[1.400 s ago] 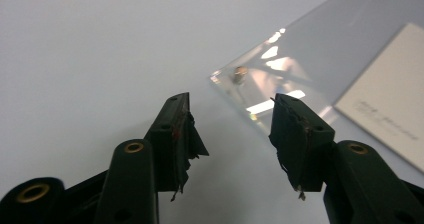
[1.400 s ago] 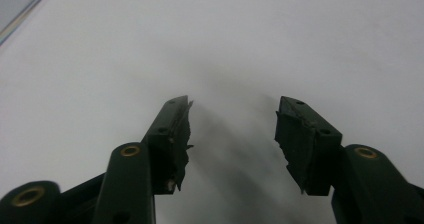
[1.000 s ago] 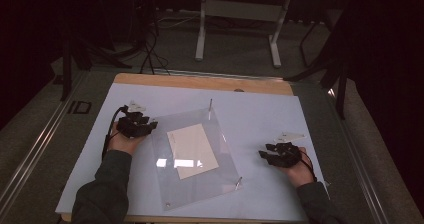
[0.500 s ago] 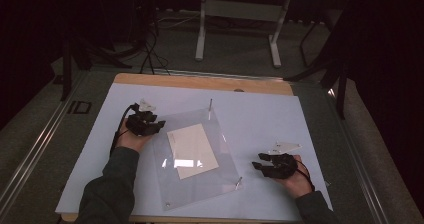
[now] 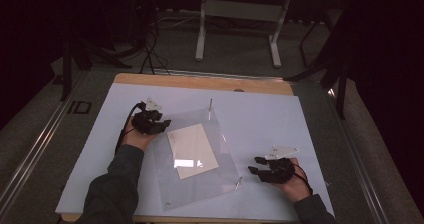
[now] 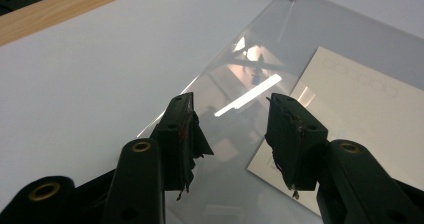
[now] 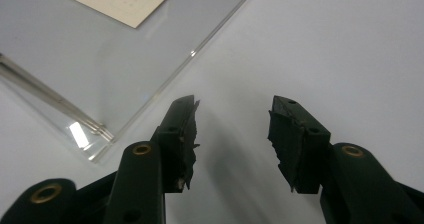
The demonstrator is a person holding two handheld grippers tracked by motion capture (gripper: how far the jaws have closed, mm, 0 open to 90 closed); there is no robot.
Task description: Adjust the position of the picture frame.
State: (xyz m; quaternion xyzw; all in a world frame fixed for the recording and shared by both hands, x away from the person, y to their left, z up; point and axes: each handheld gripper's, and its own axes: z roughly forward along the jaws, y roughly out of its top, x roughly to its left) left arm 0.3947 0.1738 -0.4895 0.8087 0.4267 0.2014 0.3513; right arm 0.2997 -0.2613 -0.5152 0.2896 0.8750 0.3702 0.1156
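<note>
A clear acrylic sheet point(image 5: 222, 184) lies tilted on the white mat, with a cream card point(image 5: 192, 150) under its middle. Thin metal pins stand at its far corner point(image 5: 210, 104) and its near right corner point(image 5: 239, 181). My left gripper point(image 5: 162, 125) is at the sheet's left edge. In the left gripper view its open jaws point(image 6: 230, 109) hover over that edge of the sheet point(image 6: 235, 59), near the card point(image 6: 360, 109). My right gripper point(image 5: 255, 165) sits just right of the near right corner. Its jaws point(image 7: 232, 106) are open over bare mat beside the sheet point(image 7: 100, 59). Both pairs of jaws have just been opening, with nothing between them.
The white mat point(image 5: 300, 124) covers a wooden table whose far edge point(image 5: 200, 81) shows as a tan strip. Beyond it, dark floor holds a white stand point(image 5: 237, 14) and cables. A metal rail point(image 5: 35, 149) runs along the table's left side.
The left hand has slid right toward the sheet's left edge. The right hand has moved left and nearer, toward the sheet's near right corner. Both pairs of jaws stand a little wider.
</note>
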